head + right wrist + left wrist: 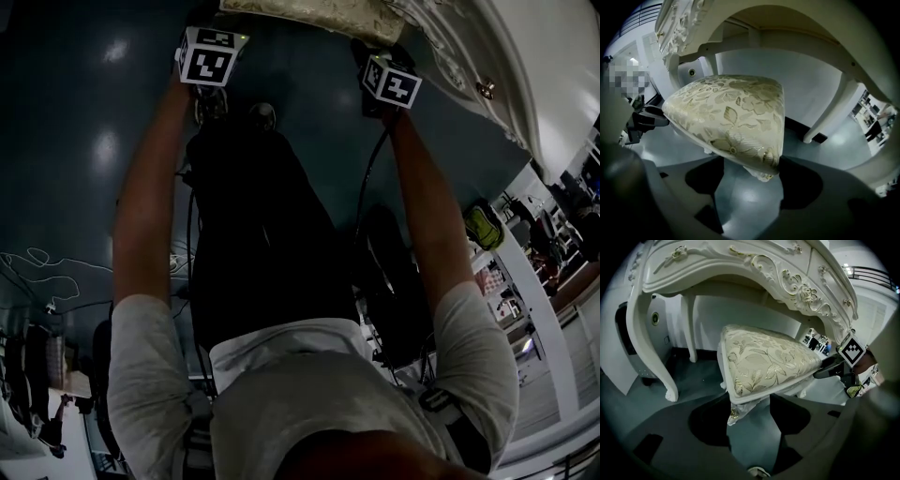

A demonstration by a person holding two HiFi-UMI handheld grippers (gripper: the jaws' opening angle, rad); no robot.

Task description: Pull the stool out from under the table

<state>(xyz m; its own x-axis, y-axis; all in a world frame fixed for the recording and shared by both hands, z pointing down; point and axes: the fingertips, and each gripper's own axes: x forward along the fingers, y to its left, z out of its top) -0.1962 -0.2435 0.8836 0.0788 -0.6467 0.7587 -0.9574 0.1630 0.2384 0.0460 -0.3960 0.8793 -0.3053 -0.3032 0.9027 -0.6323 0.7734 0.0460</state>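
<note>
**Both grippers at the stool's near corners, fingers spread**

From my end, the stool [768, 362] stands in the kneehole of the carved white table [754, 266]. Its leaf-patterned seat sits below the table's apron, with a curved table leg [647, 348] at 9 o'clock.

In the left gripper view the seat fills the centre. Its near corner dips to 6 o'clock, right at the mouth of the left gripper [749, 401]. The fingers [665, 427] are spread wide. The corner sits closer to the 7 o'clock finger, and I cannot tell whether they touch.

The right gripper view mirrors this. The right gripper [751, 161] also has its fingers [825, 201] well apart. The seat's other near corner is at the gap's mouth, close to the 5 o'clock finger.

In the head view my operator's arms [150, 206] reach up to 11 and 1 o'clock, with the marker cubes facing the camera. The seat's edge shows at 12 o'clock and the table's rim runs from 1 toward 2 o'clock. The dark glossy floor [75, 141] lies beneath.
</note>
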